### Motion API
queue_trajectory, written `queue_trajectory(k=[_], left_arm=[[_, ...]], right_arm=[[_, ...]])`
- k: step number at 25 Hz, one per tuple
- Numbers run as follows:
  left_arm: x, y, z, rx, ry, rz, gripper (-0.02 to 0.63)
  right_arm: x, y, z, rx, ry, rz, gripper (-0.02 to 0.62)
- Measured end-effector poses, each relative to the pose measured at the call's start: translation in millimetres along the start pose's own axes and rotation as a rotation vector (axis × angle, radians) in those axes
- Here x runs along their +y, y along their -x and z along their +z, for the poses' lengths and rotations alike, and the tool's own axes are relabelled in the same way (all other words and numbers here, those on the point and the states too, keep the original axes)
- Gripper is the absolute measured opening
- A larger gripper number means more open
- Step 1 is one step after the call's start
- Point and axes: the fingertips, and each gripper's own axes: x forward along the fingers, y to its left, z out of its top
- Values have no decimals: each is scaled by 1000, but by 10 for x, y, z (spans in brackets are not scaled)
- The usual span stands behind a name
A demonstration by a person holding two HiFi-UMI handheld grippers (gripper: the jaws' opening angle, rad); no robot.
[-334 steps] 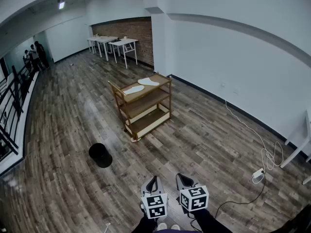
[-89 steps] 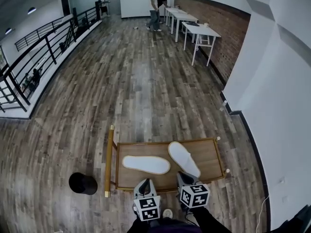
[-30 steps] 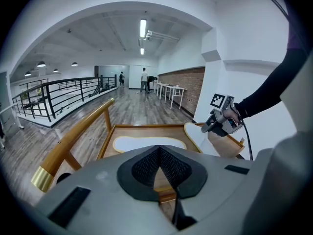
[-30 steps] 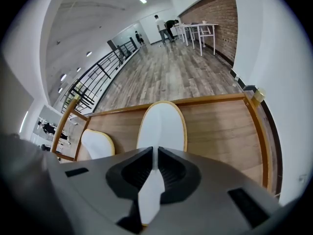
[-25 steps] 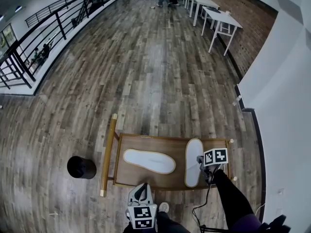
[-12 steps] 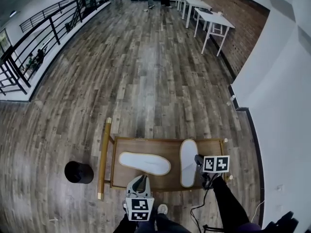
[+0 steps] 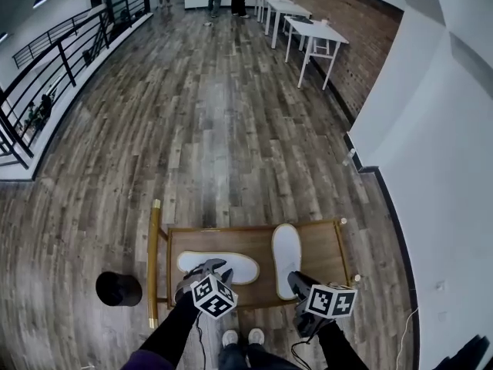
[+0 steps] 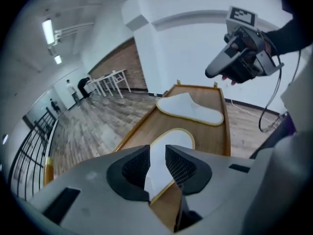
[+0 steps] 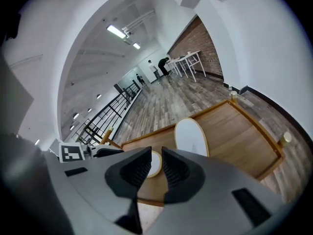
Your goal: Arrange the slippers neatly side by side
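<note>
A wooden cart (image 7: 322, 251) stands at 6 o'clock in the head view, with both white slippers lying on its top shelf. The lengthwise slipper (image 7: 286, 249) runs from 12 to 6 o'clock at about the middle of the shelf. The crosswise slipper (image 7: 231, 264) lies at its 9 o'clock, running from 9 to 3 o'clock, so the two sit at a right angle. They are close but not touching.

The left gripper (image 7: 203, 267) hangs over the 9 o'clock half of the crosswise slipper, pointing down at it. In the left gripper view a narrow gap shows between its jaws. The slipper's white sole and tan rim show through that gap, but the pads do not press on it.

The right gripper (image 7: 295, 280) sits at the shelf's near edge, just at 6 o'clock of the lengthwise slipper and clear of it. Its jaws have just been opening and now stand a little apart with nothing between them.

A black bin (image 7: 119, 288) stands on the plank floor at the cart's 9 o'clock. White tables (image 7: 306, 31) line the brick wall towards 1 o'clock.
</note>
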Motion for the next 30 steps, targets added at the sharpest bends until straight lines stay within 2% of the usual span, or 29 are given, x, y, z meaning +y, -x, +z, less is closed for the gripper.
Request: queue_trajectory(k=[3,6,11,16,22,24,27,30], left_arm=[[-65,-187,-136,121,-198,-107,74],[-83,-318,-219,211,-332,-181,74],[-177,-447,-365,330,-480,-305,74],[-227,-565,-442,370,-522,-314,74],[-192,-629,-473,381,-454,-285,72],[-202,-620,-476,392,-409,-271,31],[-199,-582,-451,423,-243,-262,15],[-177,-528,-394,417,-56,-268,12]], right_arm=[[-13,60,-132,11,-33,2,45],[-82,127,-168,9,-40,-13,46],[-153,201,-171,-3,-56,-32,45],[-176,230,-220,4,-52,-41,46],[-144,212,-233,18,-38,-29,46],[-126,207,-241,23,-31,-28,46],[-85,188,-239,26,-25,-26,46],[-38,155,-248,27,-21,-21,46]])
